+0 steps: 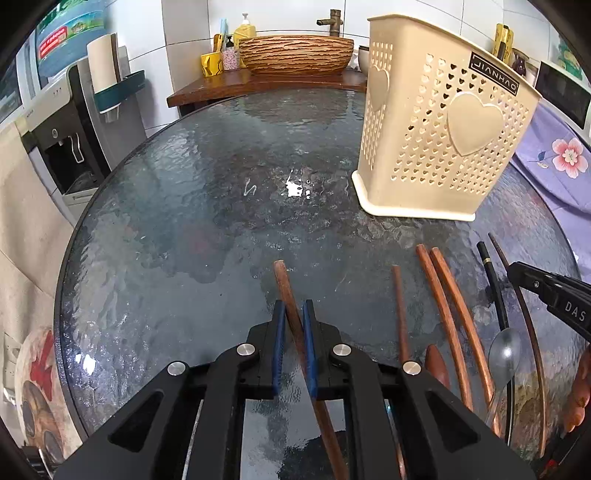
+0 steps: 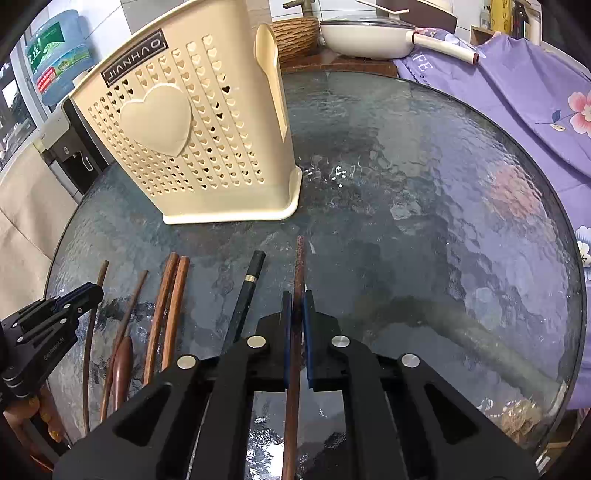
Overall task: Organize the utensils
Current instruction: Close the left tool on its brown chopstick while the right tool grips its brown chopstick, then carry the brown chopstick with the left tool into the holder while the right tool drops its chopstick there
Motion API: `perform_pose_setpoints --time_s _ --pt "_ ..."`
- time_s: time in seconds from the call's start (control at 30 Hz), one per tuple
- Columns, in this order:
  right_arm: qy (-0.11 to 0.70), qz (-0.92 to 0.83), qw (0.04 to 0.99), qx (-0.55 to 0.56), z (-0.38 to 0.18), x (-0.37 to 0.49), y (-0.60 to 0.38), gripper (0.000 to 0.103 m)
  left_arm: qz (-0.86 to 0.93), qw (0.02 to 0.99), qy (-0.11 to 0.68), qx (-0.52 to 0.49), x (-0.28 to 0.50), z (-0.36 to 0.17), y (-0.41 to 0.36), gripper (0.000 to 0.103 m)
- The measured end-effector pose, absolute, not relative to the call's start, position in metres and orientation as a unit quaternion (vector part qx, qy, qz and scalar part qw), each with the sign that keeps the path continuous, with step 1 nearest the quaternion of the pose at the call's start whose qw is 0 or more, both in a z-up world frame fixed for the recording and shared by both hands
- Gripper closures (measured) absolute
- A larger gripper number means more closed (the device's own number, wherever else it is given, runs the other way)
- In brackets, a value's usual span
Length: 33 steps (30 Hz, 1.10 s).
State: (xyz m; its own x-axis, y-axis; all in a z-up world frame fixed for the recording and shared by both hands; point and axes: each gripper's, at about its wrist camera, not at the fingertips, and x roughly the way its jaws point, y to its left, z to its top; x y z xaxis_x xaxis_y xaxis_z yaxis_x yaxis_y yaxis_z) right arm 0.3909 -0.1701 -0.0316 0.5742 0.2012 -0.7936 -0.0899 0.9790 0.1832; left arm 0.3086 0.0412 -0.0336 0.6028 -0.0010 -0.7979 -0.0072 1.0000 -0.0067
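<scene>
In the left wrist view my left gripper [image 1: 294,314] is shut on a brown wooden stick [image 1: 286,284] that lies on the glass table [image 1: 184,221]. My right gripper [image 2: 297,299] is shut on a dark brown chopstick [image 2: 300,258], its tip pointing toward the beige perforated utensil holder [image 2: 192,140]. That holder [image 1: 443,140] stands upright at the far right of the left wrist view. Between the grippers lie a pair of wooden chopsticks [image 2: 168,306], a black chopstick [image 2: 247,295], a wooden spoon [image 2: 120,354] and a grey spoon [image 1: 504,354]. The other gripper shows at each view's edge: right gripper [image 1: 517,271], left gripper [image 2: 90,291].
The round table's rim [image 1: 62,288] runs close on the left. A purple flowered cloth [image 2: 517,92] drapes the right side. Behind are a wooden shelf with a woven basin [image 1: 295,53], a white pan [image 2: 369,35] and a water dispenser [image 1: 62,122].
</scene>
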Motion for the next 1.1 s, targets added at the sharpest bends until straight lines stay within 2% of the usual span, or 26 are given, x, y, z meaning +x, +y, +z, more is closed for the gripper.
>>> perform_pose_setpoints --time_s 0.37,0.8,1.1 --pt "0.399 0.124 0.904 0.088 -0.004 0.383 -0.185 0.097 -0.019 0.905 0.424 -0.028 0.311 -0.024 0.041 0.096" --pt "0.305 0.195 0.927 0.103 0.078 0.331 -0.199 0.097 -0.078 0.942 0.323 -0.039 0.27 0.067 0.034 0.096" --pt "0.264 0.232 0.932 0.085 0.123 0.292 -0.201 0.097 -0.101 0.949 0.297 -0.035 0.249 0.095 0.031 0.096"
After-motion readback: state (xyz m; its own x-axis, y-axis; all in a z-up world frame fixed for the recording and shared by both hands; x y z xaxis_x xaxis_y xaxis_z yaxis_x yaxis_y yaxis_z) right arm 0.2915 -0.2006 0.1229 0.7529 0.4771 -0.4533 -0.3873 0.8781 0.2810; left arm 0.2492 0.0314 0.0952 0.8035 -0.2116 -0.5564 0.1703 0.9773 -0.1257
